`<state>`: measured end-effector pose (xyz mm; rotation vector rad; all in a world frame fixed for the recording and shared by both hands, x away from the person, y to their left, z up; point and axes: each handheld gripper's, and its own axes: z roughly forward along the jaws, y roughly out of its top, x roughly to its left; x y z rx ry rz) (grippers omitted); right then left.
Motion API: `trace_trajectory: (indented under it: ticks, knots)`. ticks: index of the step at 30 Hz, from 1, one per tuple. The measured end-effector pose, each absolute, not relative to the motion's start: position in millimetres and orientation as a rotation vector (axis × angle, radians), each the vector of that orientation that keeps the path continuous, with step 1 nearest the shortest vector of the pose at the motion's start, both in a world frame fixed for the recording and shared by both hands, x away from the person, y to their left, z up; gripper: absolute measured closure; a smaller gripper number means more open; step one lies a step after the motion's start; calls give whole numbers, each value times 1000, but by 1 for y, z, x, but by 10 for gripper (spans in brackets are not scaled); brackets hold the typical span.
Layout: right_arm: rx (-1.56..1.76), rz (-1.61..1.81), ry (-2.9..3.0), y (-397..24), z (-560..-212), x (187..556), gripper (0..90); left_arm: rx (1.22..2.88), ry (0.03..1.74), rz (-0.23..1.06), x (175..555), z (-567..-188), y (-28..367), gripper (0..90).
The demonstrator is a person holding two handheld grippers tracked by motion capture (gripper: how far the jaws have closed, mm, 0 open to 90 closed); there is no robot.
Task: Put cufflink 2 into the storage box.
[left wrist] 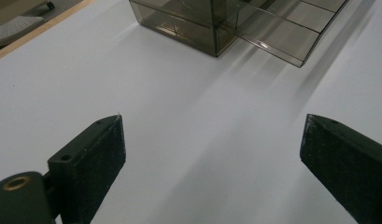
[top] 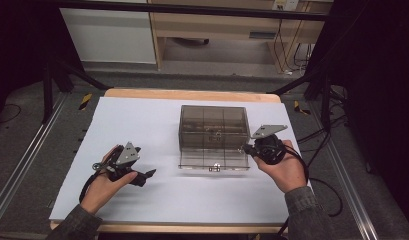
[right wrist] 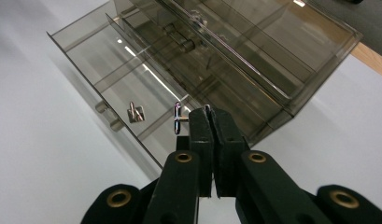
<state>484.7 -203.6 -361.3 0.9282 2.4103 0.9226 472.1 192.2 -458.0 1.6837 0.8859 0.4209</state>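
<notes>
Right gripper: the black two-jaw right gripper [top: 246, 149], held in the person's right hand [top: 284, 167], had its jaws pressed together with nothing visibly between them; in the right gripper view [right wrist: 210, 122] the tips met just in front of the drawer's near corner.
Small metal piece: a tiny shiny pin-like part [right wrist: 178, 117] showed just beside the closed tips, on their left in the right gripper view; whether it touched them could not be told.
Left gripper: the black two-jaw left gripper [top: 144, 175], held in the left hand [top: 104, 182], had its jaws spread wide over bare surface [left wrist: 212, 140], holding nothing.
Box: a smoky, see-through plastic drawer box [top: 214, 127] with inner dividers stood on the table's white surface [top: 142, 125], toward the far edge and right of the middle.
Drawer: its bottom drawer [top: 214, 160] was pulled out toward the near edge, flat and shallow, with a small metal knob [top: 217, 168] on its front panel [right wrist: 135, 113].
Right gripper's place: at the right end of the pulled-out drawer, near the table's right edge.
Left gripper's place: toward the near left part of the surface, well apart from the box [left wrist: 235, 23].
Table: a light wooden rim [top: 192, 94] showed along the far edge.
</notes>
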Motion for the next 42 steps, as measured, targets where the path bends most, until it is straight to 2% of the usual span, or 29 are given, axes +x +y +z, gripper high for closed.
trace_trajectory:
  ticks: [20,42]
  knots:
    - [832,925,2471,-148,-377,495,882,1683,895,429,472,-460,193,66]
    - [799,718,2595,-105,-410,517,882,1686,891,423,471,-461,191,66]
